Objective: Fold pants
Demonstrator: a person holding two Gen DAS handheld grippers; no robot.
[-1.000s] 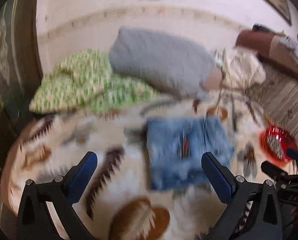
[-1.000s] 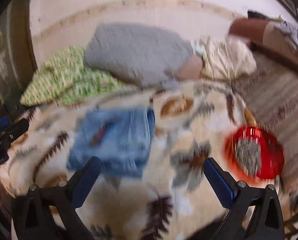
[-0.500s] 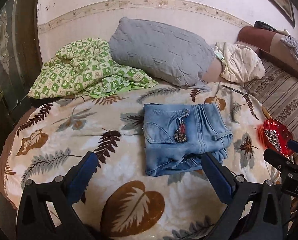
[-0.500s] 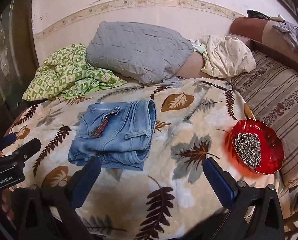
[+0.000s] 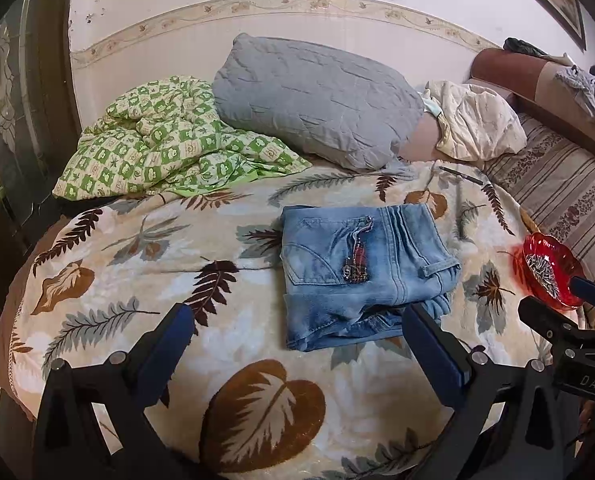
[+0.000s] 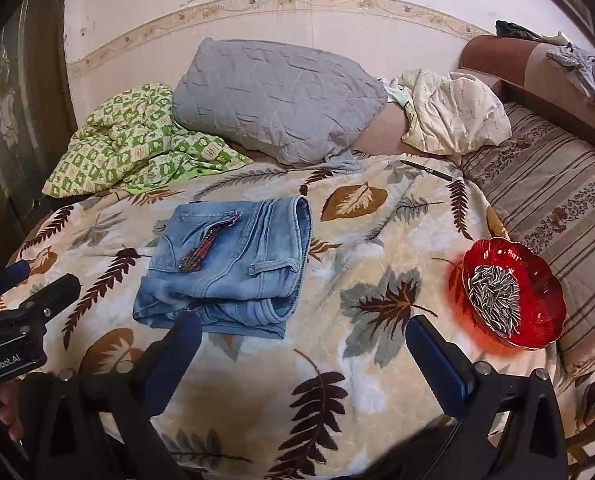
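The pants (image 5: 361, 272) lie as a compact folded bundle in the middle of the bed (image 5: 109, 280), on the leaf-print blanket, near a red bowl (image 6: 513, 292). The left gripper (image 5: 297, 344) and right gripper (image 6: 301, 352) hover apart from the bundle, jaws spread wide and empty. Folding appears complete; at most, tidying of the loose lower edge remains.

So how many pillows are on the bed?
1 for sure: the gray pillow at the head of the bed, beside the green checkered blanket. The cream bundle to its right may hide another; I cannot tell.
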